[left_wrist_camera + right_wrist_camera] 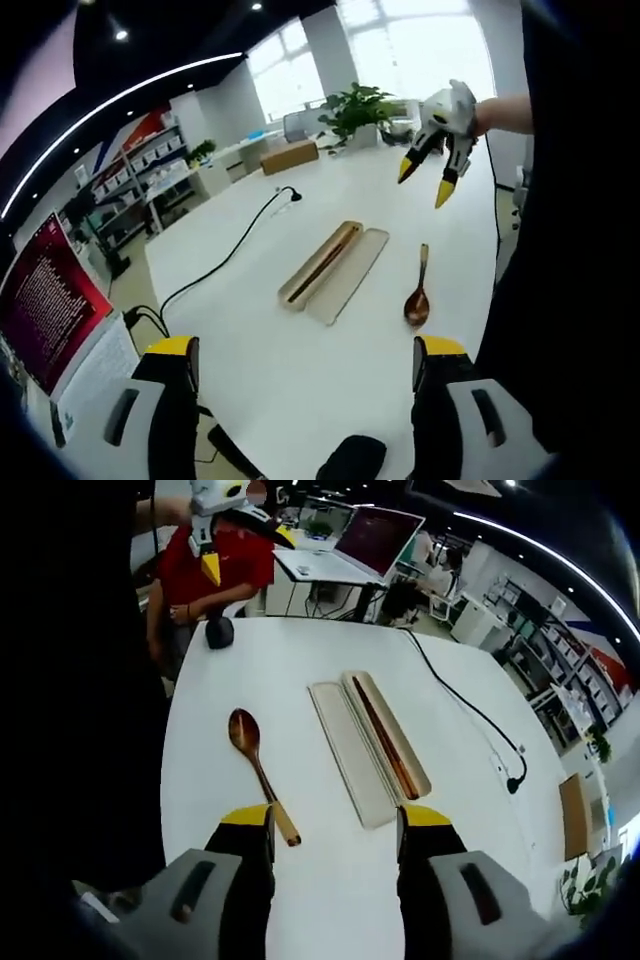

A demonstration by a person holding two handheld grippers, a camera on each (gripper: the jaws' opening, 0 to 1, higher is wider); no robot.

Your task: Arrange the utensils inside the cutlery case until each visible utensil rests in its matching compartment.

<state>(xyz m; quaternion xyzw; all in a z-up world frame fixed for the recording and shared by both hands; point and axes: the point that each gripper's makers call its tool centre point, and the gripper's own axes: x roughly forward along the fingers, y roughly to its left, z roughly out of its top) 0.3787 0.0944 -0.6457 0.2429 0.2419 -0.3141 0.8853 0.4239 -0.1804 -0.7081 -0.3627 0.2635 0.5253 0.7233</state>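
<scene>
The spoon (258, 770) lies lengthwise beside the cutlery case (368, 746) — handle end nearest the right hand-held gripper (334, 832), jaws open, empty; the left hand-held gripper (305, 362) open too.

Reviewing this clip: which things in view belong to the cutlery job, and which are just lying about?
Job:
wooden spoon
cutlery case
case lid
chopsticks

Lying about:
black cable
black mouse
laptop
potted plant
</scene>
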